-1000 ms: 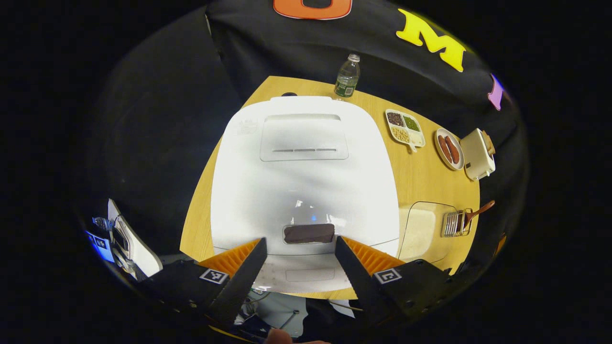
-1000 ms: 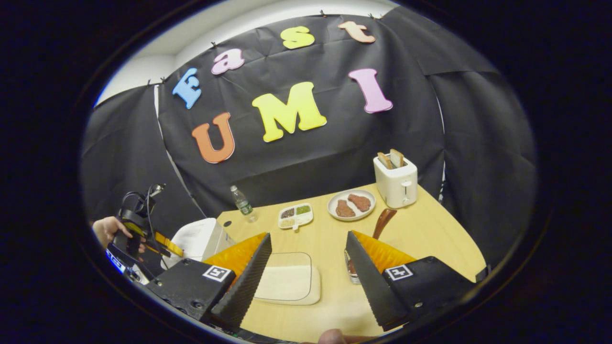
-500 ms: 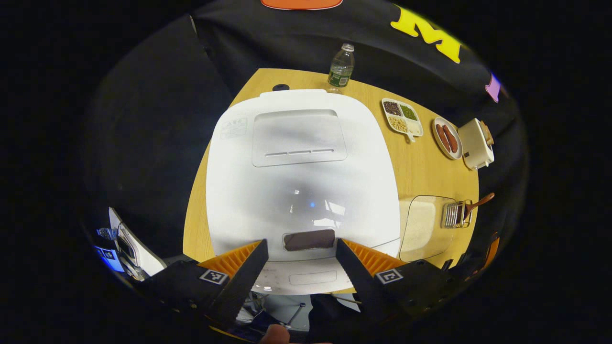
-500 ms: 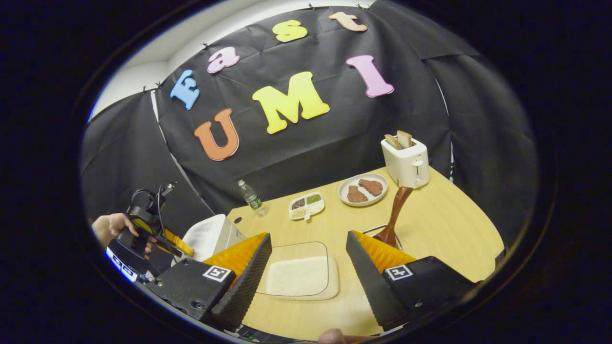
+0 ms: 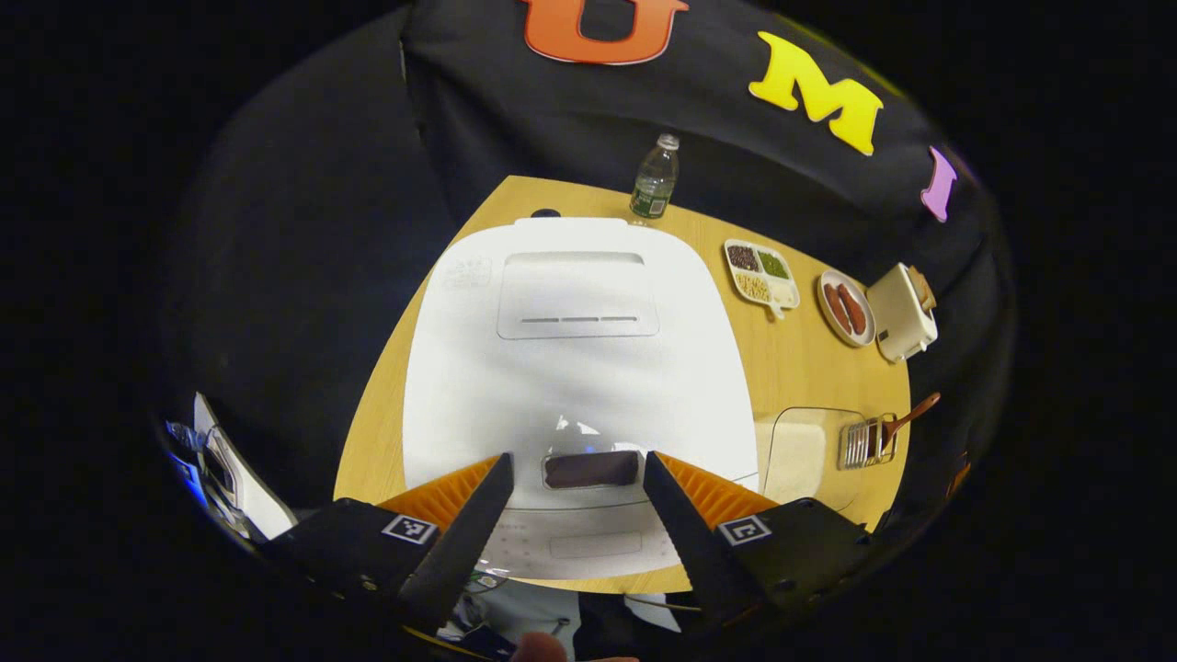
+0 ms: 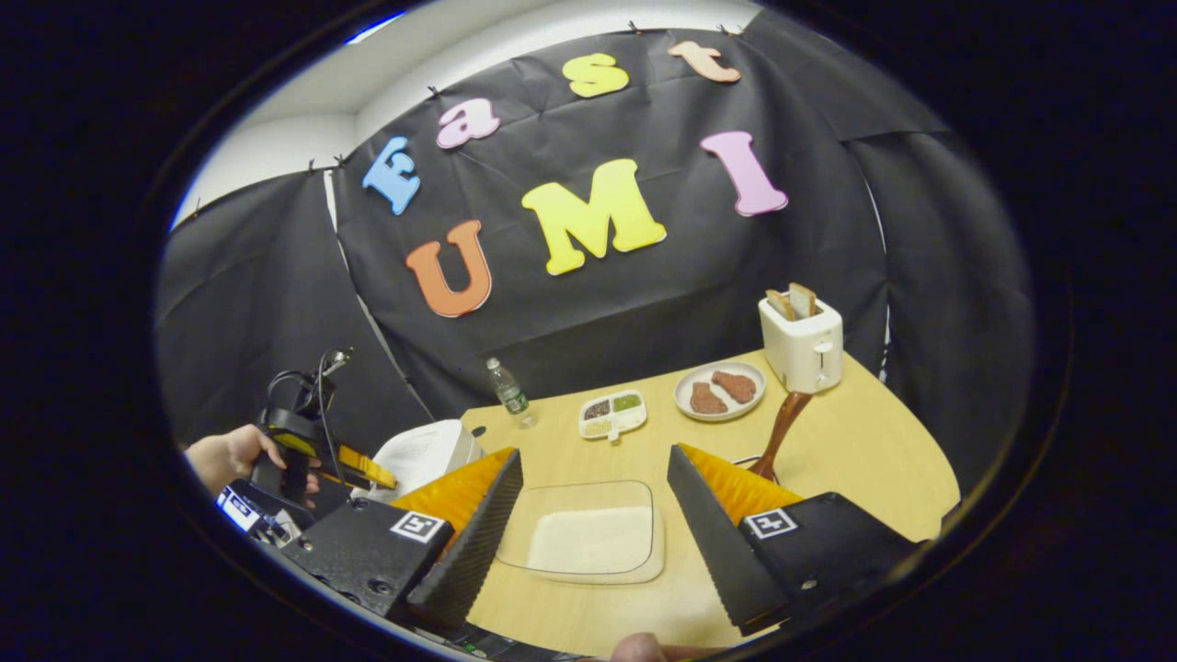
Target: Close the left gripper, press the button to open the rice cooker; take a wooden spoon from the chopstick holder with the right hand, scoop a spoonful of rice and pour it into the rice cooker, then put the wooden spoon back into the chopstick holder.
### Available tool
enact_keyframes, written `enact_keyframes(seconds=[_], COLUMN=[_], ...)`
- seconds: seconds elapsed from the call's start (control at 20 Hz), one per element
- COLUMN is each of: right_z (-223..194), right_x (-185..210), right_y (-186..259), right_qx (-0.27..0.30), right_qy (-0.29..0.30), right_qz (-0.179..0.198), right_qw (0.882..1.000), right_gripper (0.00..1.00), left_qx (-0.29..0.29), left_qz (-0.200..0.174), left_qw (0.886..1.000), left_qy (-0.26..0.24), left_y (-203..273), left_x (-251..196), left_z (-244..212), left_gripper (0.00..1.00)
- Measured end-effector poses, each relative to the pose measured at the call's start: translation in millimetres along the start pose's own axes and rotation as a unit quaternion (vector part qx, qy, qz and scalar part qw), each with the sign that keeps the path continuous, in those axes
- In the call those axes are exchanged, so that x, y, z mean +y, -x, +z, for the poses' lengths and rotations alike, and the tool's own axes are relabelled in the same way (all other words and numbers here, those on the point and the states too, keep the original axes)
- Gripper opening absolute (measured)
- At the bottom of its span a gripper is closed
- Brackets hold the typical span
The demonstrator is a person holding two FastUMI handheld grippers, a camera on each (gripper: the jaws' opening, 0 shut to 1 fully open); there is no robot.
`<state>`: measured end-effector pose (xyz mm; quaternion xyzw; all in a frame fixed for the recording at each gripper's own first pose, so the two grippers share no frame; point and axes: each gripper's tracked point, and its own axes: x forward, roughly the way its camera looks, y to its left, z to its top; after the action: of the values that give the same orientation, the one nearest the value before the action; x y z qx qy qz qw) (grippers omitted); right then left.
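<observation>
A white rice cooker point(image 5: 575, 359) with its lid down sits on the wooden table point(image 5: 809, 349). Its dark button panel point(image 5: 590, 468) lies between the fingers of my left gripper point(image 5: 572, 515), which hangs open above the cooker's front. To the cooker's right is a clear tray of rice point(image 5: 798, 452), then a wire chopstick holder point(image 5: 864, 439) with a wooden spoon point(image 5: 910, 416) in it. In the right gripper view my right gripper point(image 6: 588, 524) is open over the rice tray point(image 6: 588, 541), and the spoon's handle point(image 6: 782, 428) rises just behind its right finger. The cooker point(image 6: 423, 455) shows at the left.
At the back of the table stand a water bottle point(image 6: 508, 391), a divided dish of beans point(image 6: 611, 415), a plate with meat point(image 6: 720, 391) and a toaster with bread point(image 6: 802, 340). A hand holds the other gripper point(image 6: 303, 450) at the left.
The left gripper has drawn back and risen slightly over the cooker, staying open. The right gripper has shifted left, so the spoon and the holder now sit farther right.
</observation>
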<state>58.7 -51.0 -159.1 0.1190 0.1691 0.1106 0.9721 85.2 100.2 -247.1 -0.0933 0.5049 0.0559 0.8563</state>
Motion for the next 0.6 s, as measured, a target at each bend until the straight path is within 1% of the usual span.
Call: enact_keyframes(seconds=[0.05,0.15,0.3,0.4,0.5,0.6], right_z=[3.2,12.5,33.3,48.2,58.5,74.1], right_x=[-0.2,1.5,11.3,24.3,32.5,39.9], right_y=[6.0,17.7,36.4,50.9,63.2,76.1], right_qx=[-0.004,-0.013,-0.039,-0.059,-0.068,-0.083], right_qy=[0.009,0.032,0.085,0.104,0.111,0.113], right_qz=[-0.005,-0.017,-0.047,-0.064,-0.084,-0.099], right_qw=[1.000,0.999,0.995,0.991,0.988,0.985], right_gripper=[1.00,1.00,0.99,1.00,1.00,0.99], left_qx=[-0.026,-0.082,-0.169,-0.236,-0.299,-0.352], left_qz=[-0.006,-0.024,-0.066,-0.088,-0.105,-0.111], left_qw=[1.000,0.996,0.983,0.968,0.948,0.929], left_qy=[0.014,0.025,0.020,-0.003,-0.025,-0.032], left_y=[6.4,25.4,71.1,104.1,150.8,191.3], left_x=[0.6,-4.2,-31.2,-56.1,-69.1,-75.9], left_z=[5.6,14.0,18.2,28.2,30.7,32.6], left_gripper=[0.95,0.94,0.94,0.94,0.93,0.93])
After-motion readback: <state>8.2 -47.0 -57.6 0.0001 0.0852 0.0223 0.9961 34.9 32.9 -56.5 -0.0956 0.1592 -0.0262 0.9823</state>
